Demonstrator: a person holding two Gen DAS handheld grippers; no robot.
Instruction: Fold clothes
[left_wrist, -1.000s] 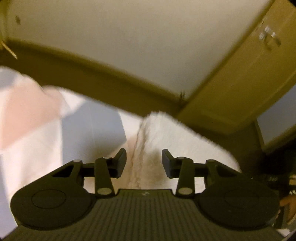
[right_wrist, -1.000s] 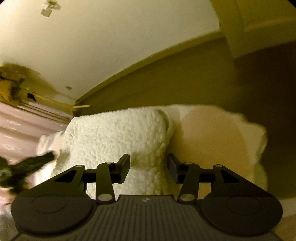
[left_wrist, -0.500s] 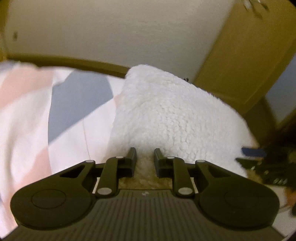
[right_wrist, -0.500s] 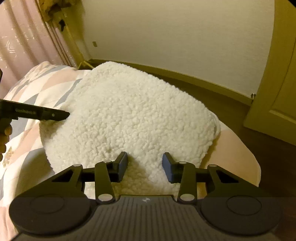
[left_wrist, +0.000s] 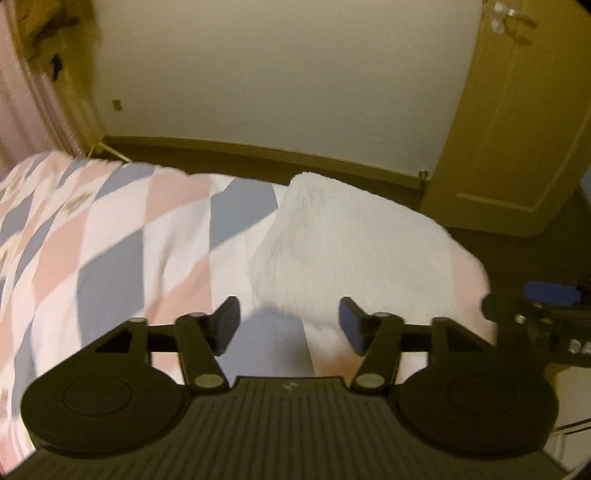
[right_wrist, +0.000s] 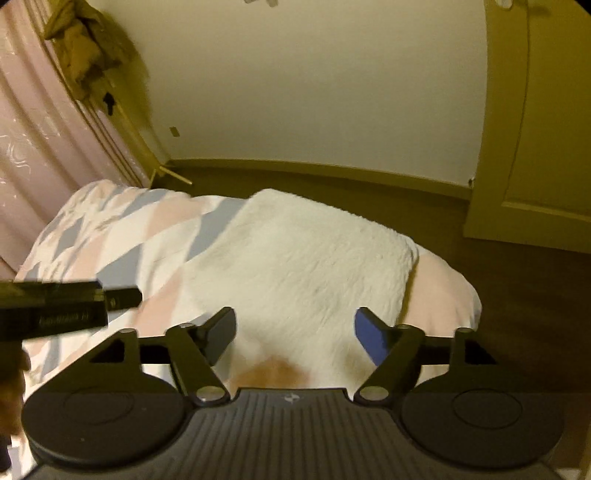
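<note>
On a bed with a diamond-patterned cover (left_wrist: 122, 236), a white fleecy garment (right_wrist: 295, 266) lay as a compact rectangle near the foot corner, while left gripper (left_wrist: 289, 325) and right gripper (right_wrist: 294, 334) hovered above it, jaws wide apart and empty, seemingly letting it rest.

home bedroom, patterned bedspread (left_wrist: 122, 236), pink curtain (right_wrist: 33, 122), door (right_wrist: 546, 110)

Dim, yellow-tinted indoor light in both views. Motion blur smears the bed cover (left_wrist: 110, 236) at left and softens the fleece garment (right_wrist: 303, 266). Fisheye bends the baseboard; frame corners go black.
</note>
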